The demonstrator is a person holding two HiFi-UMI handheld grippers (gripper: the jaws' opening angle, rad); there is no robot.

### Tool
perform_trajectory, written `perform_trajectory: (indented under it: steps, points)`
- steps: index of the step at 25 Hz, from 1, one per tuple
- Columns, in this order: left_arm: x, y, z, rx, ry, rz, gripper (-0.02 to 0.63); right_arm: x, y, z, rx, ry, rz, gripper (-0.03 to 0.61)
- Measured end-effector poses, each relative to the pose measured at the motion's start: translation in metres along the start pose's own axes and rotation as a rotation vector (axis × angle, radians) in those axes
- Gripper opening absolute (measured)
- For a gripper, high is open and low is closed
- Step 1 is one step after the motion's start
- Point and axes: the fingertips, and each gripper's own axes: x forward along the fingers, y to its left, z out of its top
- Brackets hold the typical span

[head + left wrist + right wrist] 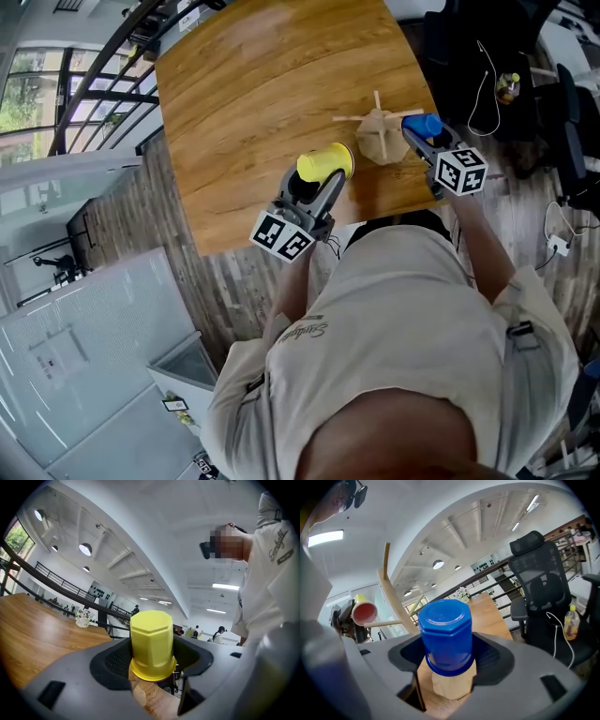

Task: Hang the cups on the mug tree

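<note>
Fingers [112, 660] of the left gripper [315, 186] pinch a yellow cup [324, 163] and the right gripper [427, 137] pinches a blue cup [423, 124], both by the wooden mug tree [380, 136] near the desk's [244, 84] close edge, so I think no cup hangs yet.

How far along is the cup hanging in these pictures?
Done: nothing; the mug tree carries no cup. In hand: the left hand-held gripper grips the yellow cup, the right hand-held gripper the blue cup beside the tree. Left: hanging both.
</note>
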Motion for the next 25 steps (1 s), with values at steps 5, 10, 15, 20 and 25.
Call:
perform_trajectory:
  steps: [5, 10, 15, 20, 25]
  points:
    - [0.006, 0.007, 0.001, -0.001, 0.001, 0.006, 0.279, 0.016, 0.0, -0.012, 0.035, 0.03, 0.02, 0.291]
    - [0.009, 0.009, 0.0, -0.011, 0.003, 0.008, 0.279, 0.028, 0.005, -0.033, 0.1, 0.043, 0.075, 0.293]
    - [0.011, 0.011, 0.0, -0.016, -0.005, 0.015, 0.279, 0.038, 0.005, -0.042, 0.139, 0.042, 0.097, 0.295]
    - [0.003, 0.012, -0.002, -0.022, -0.016, 0.033, 0.279, 0.041, 0.004, -0.05, 0.24, 0.061, 0.11, 0.295]
    - [-0.006, 0.011, -0.003, -0.032, -0.027, 0.043, 0.279, 0.04, 0.0, -0.065, 0.314, 0.126, 0.08, 0.298]
